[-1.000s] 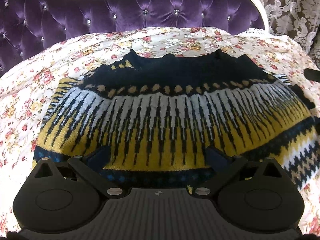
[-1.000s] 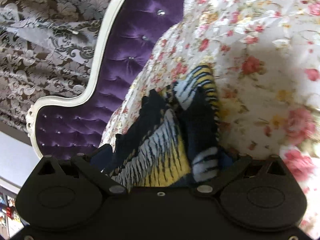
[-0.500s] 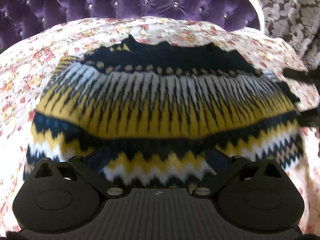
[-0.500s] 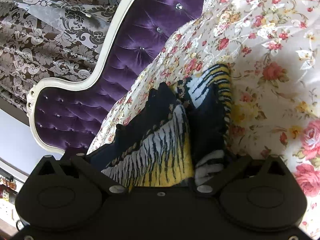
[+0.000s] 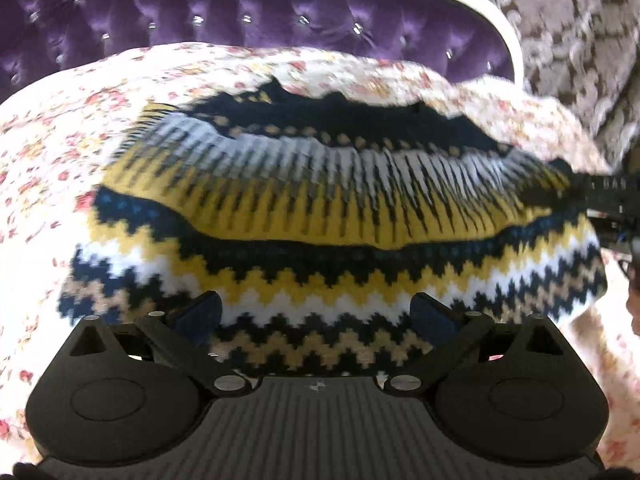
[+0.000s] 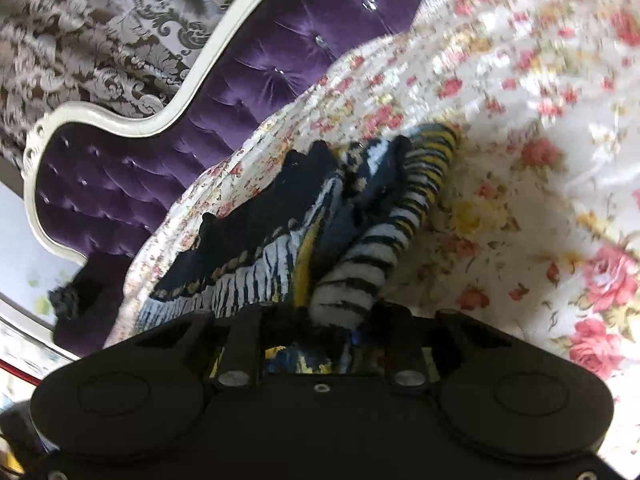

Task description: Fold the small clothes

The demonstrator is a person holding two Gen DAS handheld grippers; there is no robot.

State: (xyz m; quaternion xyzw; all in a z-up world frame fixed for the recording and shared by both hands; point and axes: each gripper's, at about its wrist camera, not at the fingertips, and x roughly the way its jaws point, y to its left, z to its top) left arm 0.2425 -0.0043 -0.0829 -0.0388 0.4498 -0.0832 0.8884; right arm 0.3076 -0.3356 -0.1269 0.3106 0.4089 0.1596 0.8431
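A small knitted sweater [image 5: 320,216] in navy, yellow, white and tan zigzag bands lies spread on the floral bedspread [image 5: 48,152]. My left gripper [image 5: 318,316] is open at its near hem, with the fingers apart and the hem lying between them. My right gripper [image 6: 320,320] is shut on the sweater's [image 6: 360,256] bunched right side, and the cloth runs up from its fingers. The right gripper also shows at the right edge of the left wrist view [image 5: 608,196].
A purple tufted headboard [image 5: 280,20] with a white frame stands behind the bed. Patterned damask wallpaper [image 6: 100,32] is beyond it. The floral bedspread [image 6: 540,160] spreads around the sweater on all sides.
The left gripper has drawn back toward the near hem, so more of the sweater's lower zigzag bands show. The right gripper has closed on the bunched side of the sweater.
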